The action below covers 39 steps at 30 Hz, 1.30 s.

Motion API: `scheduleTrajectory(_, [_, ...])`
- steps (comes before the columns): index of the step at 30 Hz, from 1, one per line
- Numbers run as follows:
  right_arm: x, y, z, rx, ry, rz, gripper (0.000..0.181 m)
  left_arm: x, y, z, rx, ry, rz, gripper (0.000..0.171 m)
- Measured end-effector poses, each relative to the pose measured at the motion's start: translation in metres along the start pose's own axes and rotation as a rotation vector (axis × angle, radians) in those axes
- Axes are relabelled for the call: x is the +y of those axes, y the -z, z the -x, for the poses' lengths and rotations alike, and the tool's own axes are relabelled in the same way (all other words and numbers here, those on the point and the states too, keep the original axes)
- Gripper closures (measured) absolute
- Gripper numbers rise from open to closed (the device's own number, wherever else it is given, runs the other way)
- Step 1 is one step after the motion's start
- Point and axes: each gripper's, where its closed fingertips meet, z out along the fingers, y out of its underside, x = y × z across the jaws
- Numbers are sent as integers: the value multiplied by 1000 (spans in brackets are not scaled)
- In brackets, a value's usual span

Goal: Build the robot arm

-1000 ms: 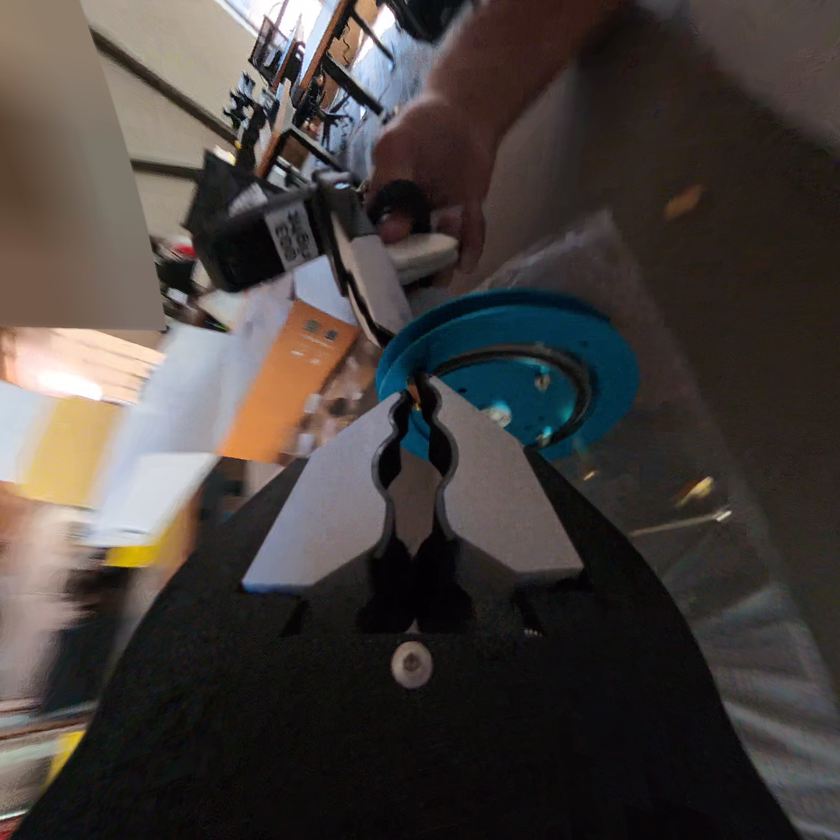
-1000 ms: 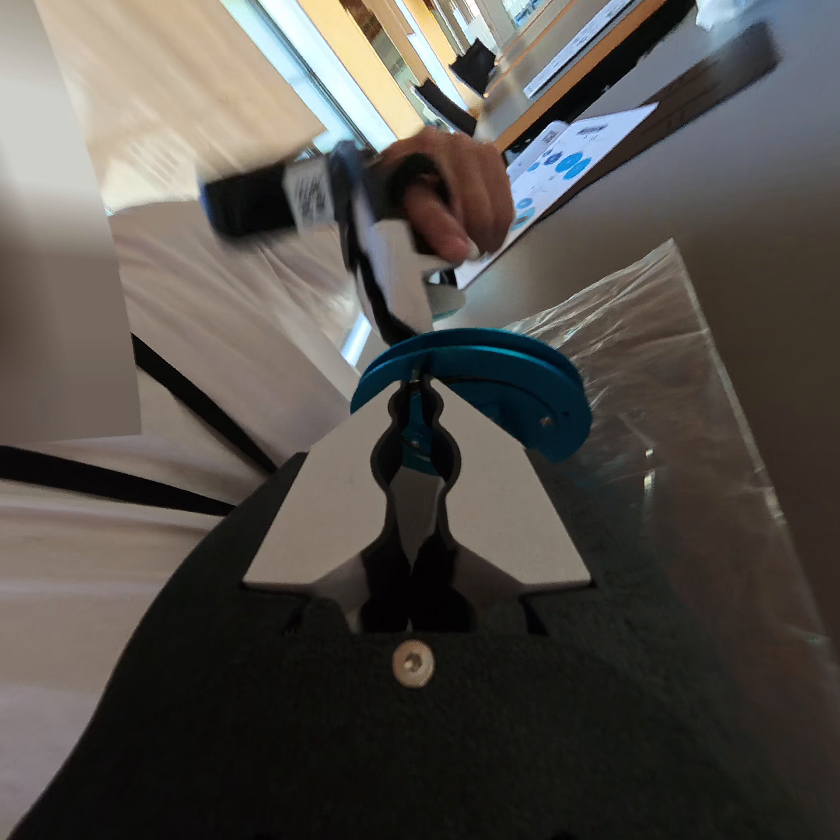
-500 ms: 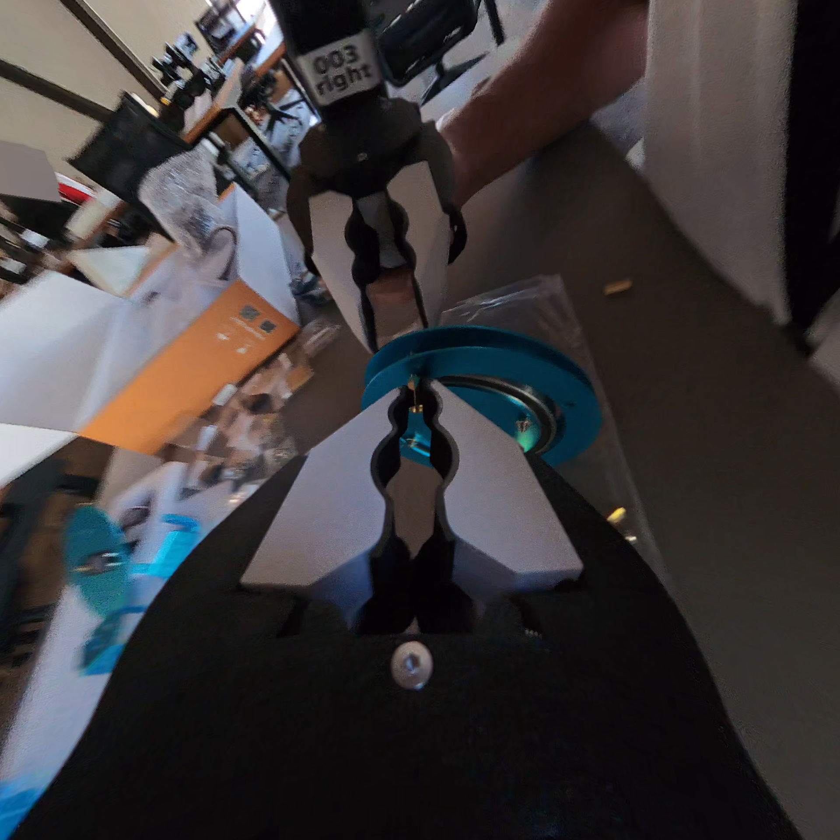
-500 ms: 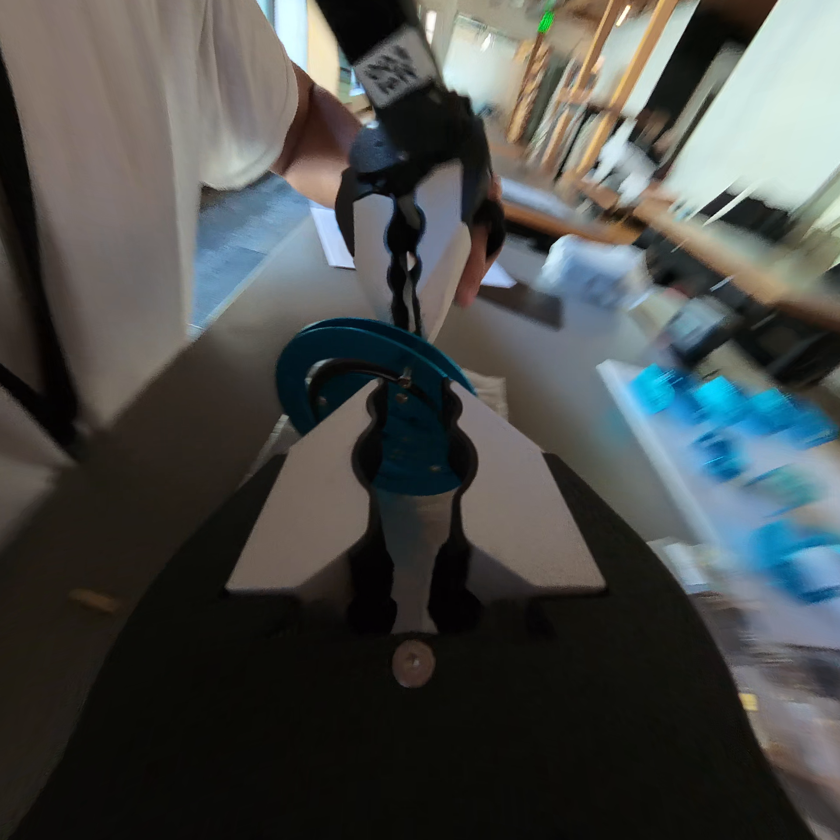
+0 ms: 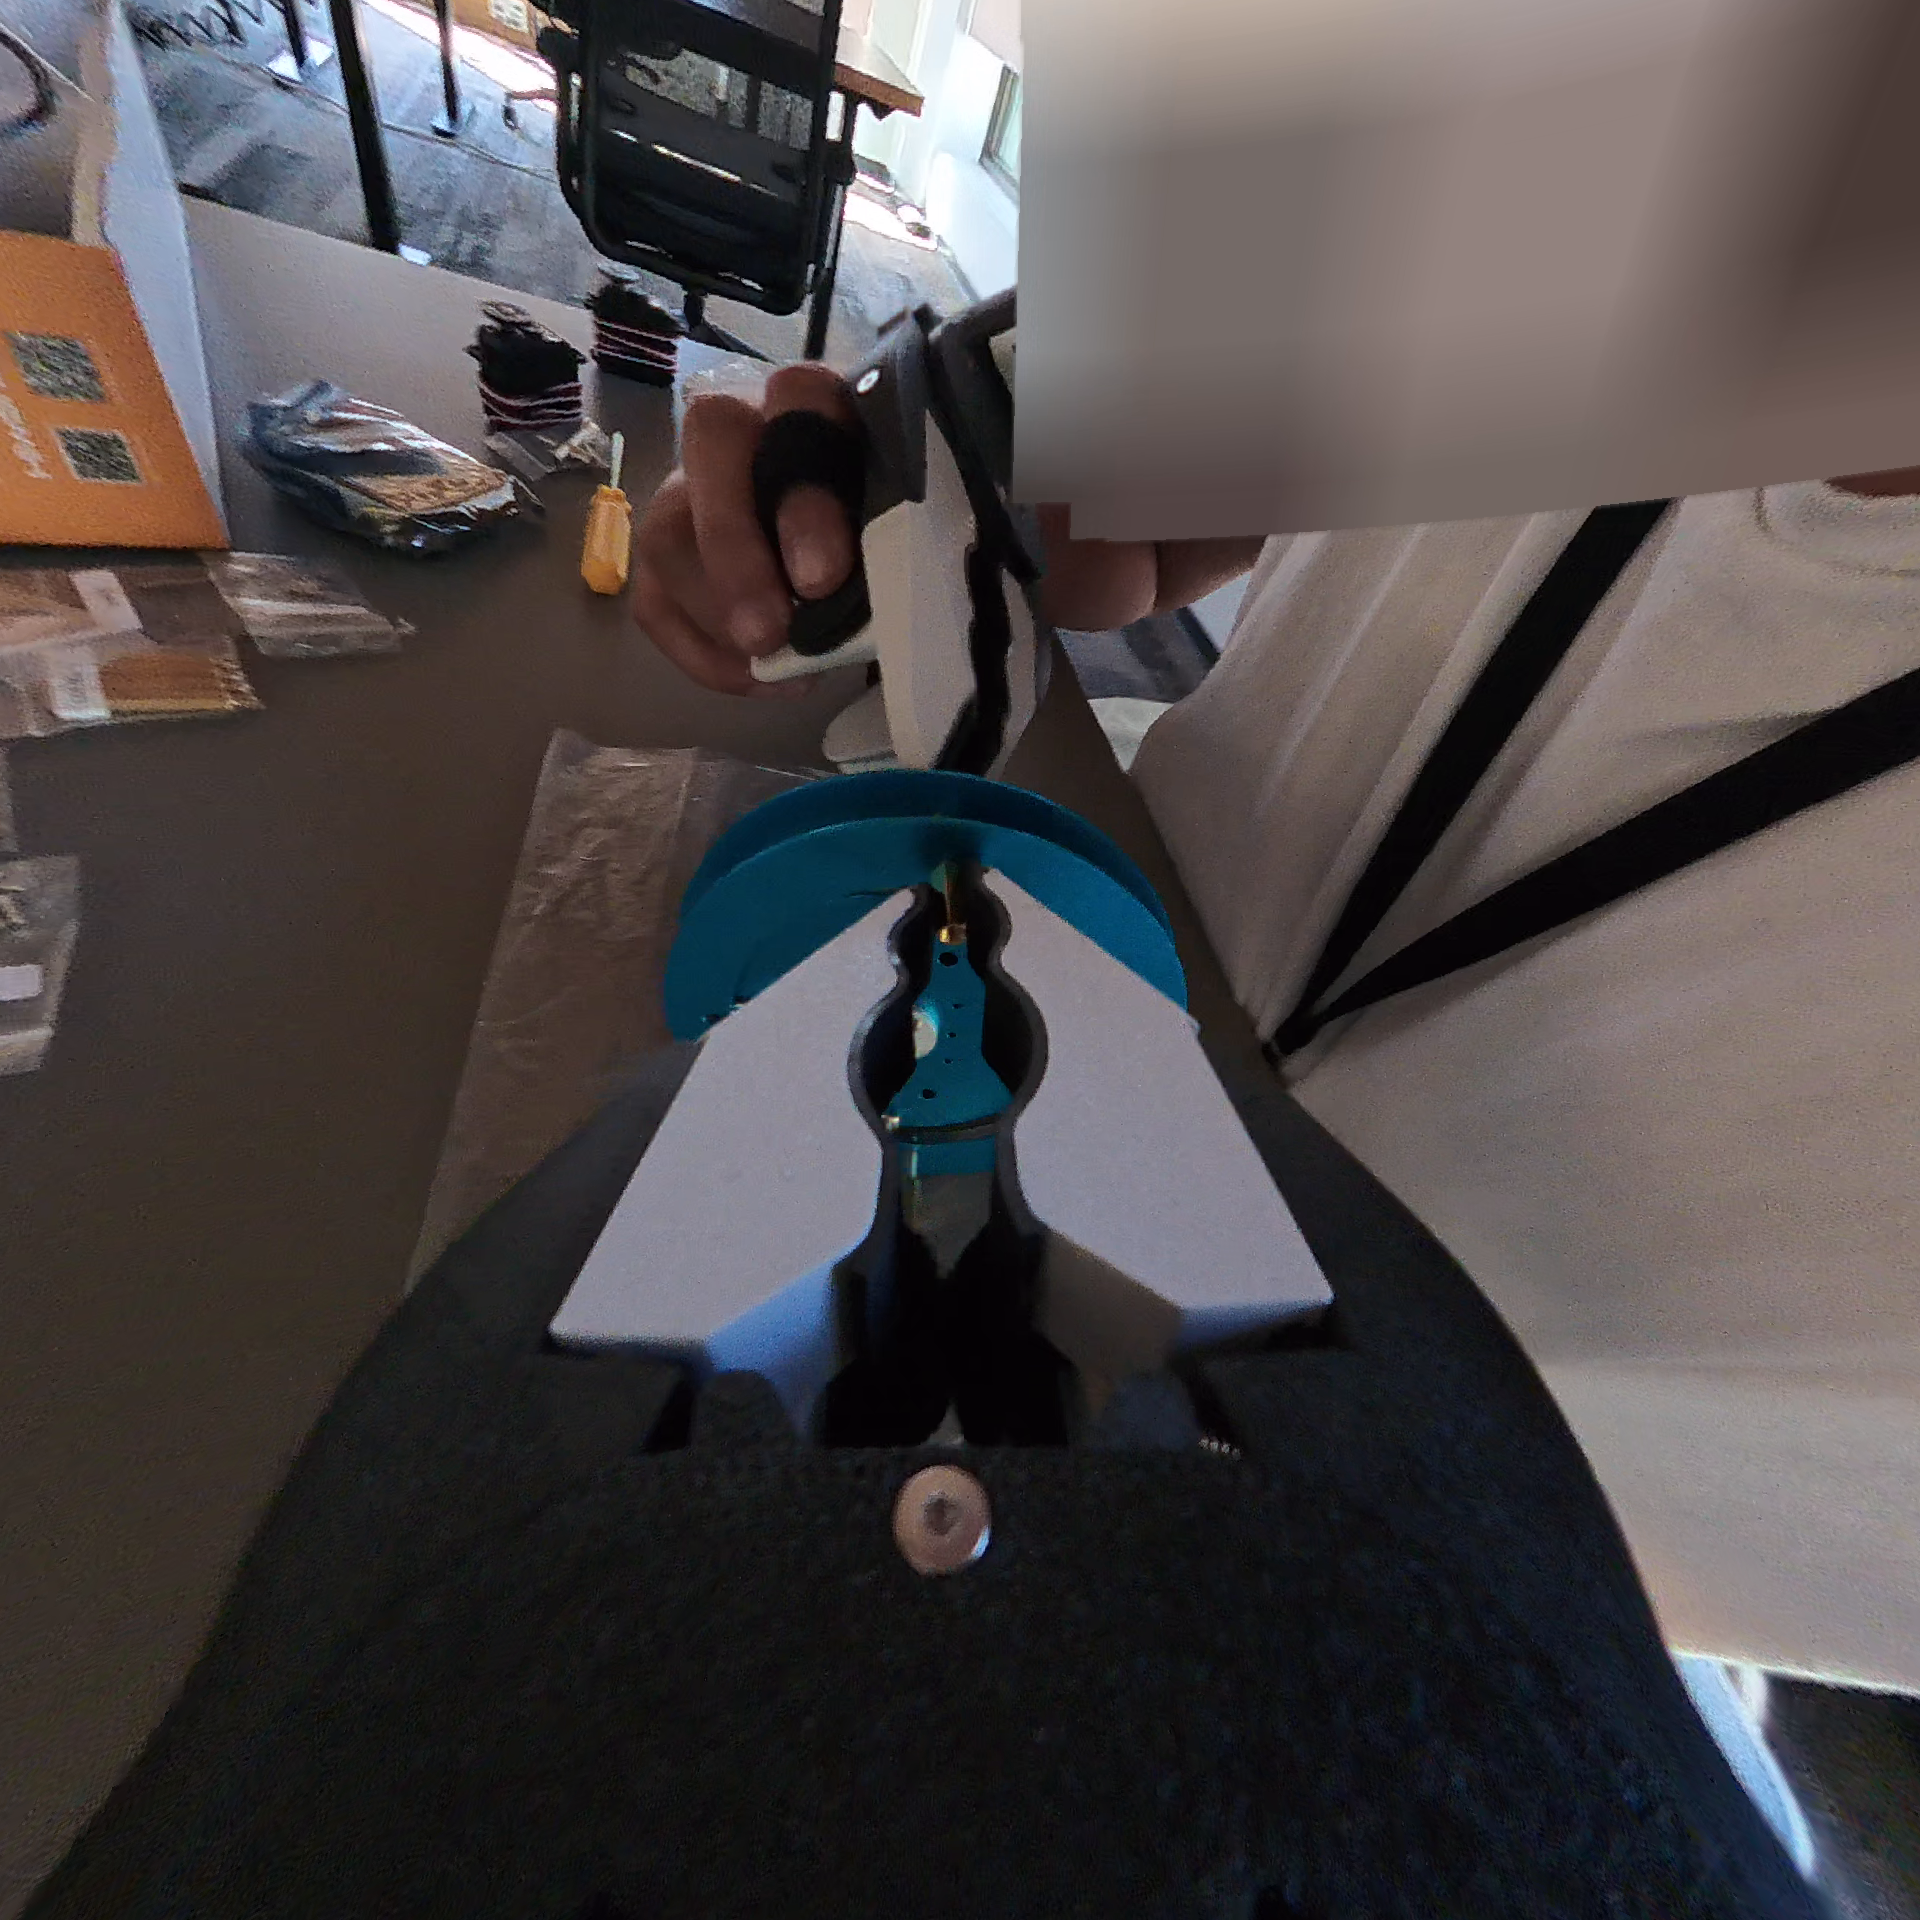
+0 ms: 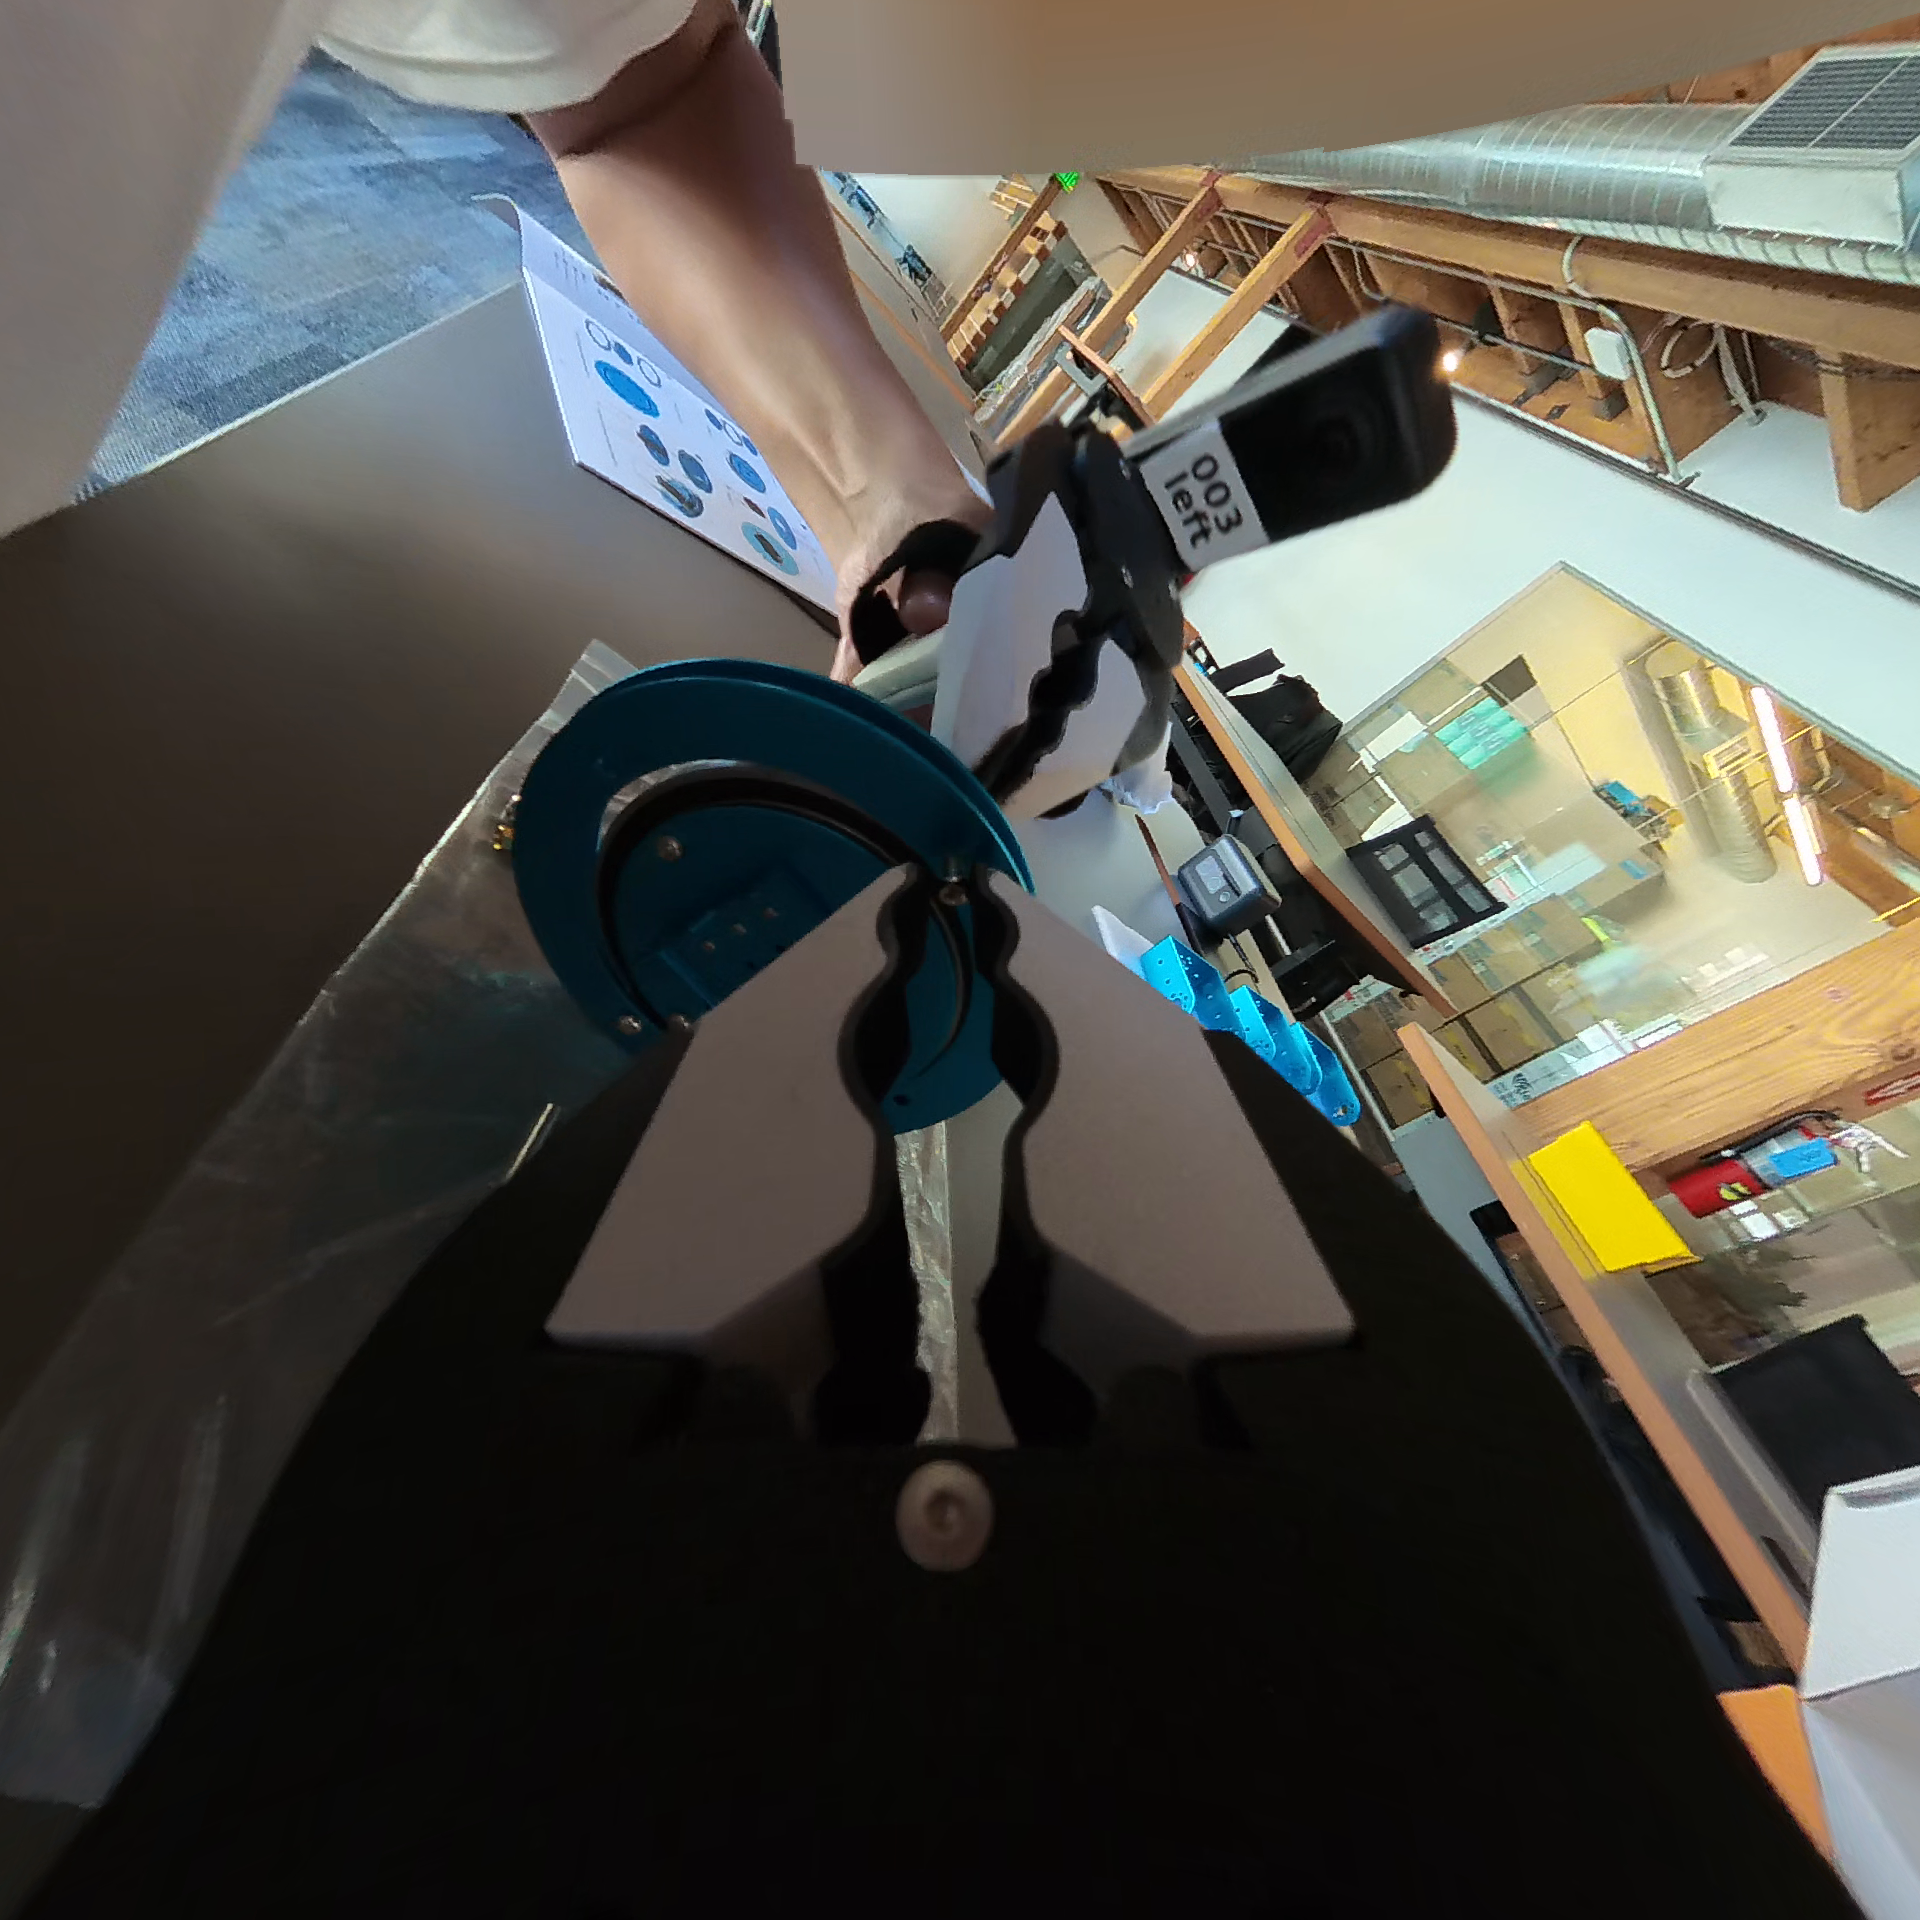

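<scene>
A blue disc assembly (image 5: pixel 831 862), two round blue plates with a black ring between them, is held above a clear plastic bag (image 5: pixel 582 883) on the dark table (image 5: pixel 260 935). My left gripper (image 5: pixel 951 883) is shut on its near rim. My right gripper (image 5: pixel 961 764), in a person's hand, is shut on the opposite rim. In the right wrist view the disc assembly (image 6: pixel 727 748) shows its inner face, with my right gripper (image 6: pixel 951 883) shut on its edge and my left gripper (image 6: pixel 987 774) clamped on the far edge.
An orange box (image 5: pixel 73 416), a yellow screwdriver (image 5: pixel 603 530) and dark packets (image 5: pixel 384 483) lie at the table's far left. A printed sheet (image 6: pixel 665 436) lies beyond the disc. Blue perforated parts (image 6: pixel 1247 1018) lie to the right. The person's white shirt (image 5: pixel 1558 1039) is close by. My two grippers' fingertips are within a few centimetres of each other.
Both grippers stay shut on the disc assembly and have swung round with it. The disc has turned, and the background in both views has shifted.
</scene>
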Motion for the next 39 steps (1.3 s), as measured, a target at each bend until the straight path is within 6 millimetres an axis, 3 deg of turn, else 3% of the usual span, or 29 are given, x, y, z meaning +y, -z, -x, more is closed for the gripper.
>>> scheduleTrajectory(11, [-1,0,-2,30,63,3,177,-2,0,3,119,198,-24,166])
scheduleTrajectory(21, [3,-3,-3,3,40,38,177,-2,0,3,74,114,-10,166])
scheduleTrajectory(28, [10,-2,-5,-103,-397,83,178,0,-2,4,-179,-355,125,167])
scheduleTrajectory(39, [6,3,1,-296,-1466,95,178,1,-7,-1,-448,-1121,378,170])
